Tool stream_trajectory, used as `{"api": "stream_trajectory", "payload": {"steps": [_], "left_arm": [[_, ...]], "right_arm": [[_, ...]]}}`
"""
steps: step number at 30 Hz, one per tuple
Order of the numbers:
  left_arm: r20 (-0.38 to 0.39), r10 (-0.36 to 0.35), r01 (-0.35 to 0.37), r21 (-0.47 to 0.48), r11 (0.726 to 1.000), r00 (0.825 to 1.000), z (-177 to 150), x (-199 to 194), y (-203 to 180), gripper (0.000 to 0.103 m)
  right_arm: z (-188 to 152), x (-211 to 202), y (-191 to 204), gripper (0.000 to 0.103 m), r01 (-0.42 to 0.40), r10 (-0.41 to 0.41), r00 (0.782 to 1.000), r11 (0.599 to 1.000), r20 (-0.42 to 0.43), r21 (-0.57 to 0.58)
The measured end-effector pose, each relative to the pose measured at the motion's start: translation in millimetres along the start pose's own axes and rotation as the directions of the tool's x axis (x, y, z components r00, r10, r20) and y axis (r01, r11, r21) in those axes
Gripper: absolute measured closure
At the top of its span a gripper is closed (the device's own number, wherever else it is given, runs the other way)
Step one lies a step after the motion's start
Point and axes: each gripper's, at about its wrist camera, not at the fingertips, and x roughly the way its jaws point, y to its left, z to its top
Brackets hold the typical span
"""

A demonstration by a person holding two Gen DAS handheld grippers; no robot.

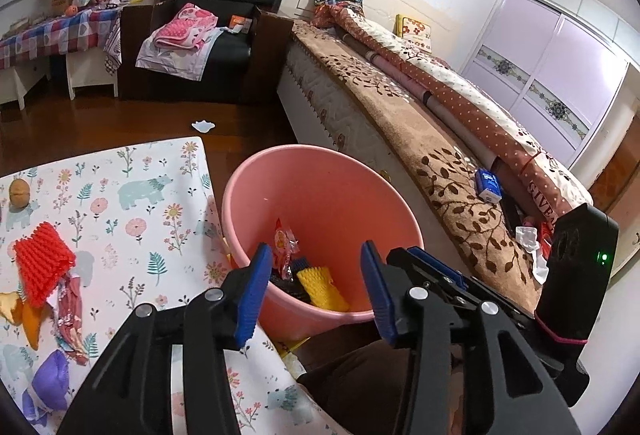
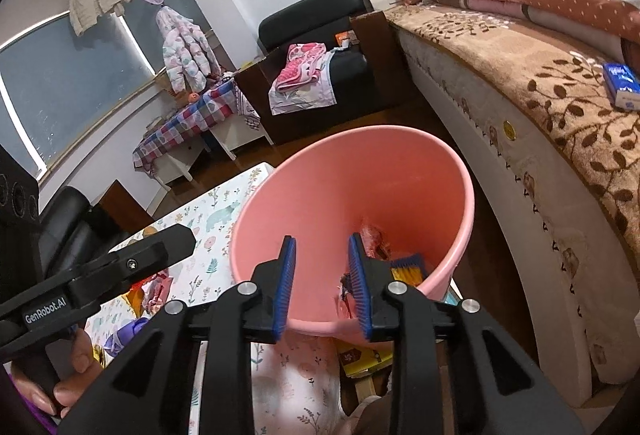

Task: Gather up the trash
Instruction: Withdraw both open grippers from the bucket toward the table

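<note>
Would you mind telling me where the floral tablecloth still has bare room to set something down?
The floral tablecloth is free between the red foam net and the pink bucket, up to the far edge. The left edge is crowded: walnut, red net, orange peel, purple net.

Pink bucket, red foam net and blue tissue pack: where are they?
pink bucket [image 1: 320, 187], left wrist view, inner back wall.
red foam net [image 1: 42, 261], left wrist view, its ridged middle.
blue tissue pack [image 2: 622, 83], right wrist view, top face.
</note>
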Motion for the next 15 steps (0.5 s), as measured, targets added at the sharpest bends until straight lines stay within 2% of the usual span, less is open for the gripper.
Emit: {"api": "stream_trajectory", "payload": {"steps": [6,15], "left_arm": [[0.017,0.017,-0.017,-0.013,1.000,1.000,-6.6,-20.9,6.4,0.057],[0.048,0.064,-0.063,-0.014,0.998,0.997,-22.8,-59.8,22.7,0.057]], "right_arm": [[-2.4,-13.2,19.8,0.075,-0.006,0.008,0.999,0.999,0.031,-0.052],[-12.9,-23.9,52.3,0.075,-0.037,0.040,0.999,0.993,0.024,-0.113]]}}
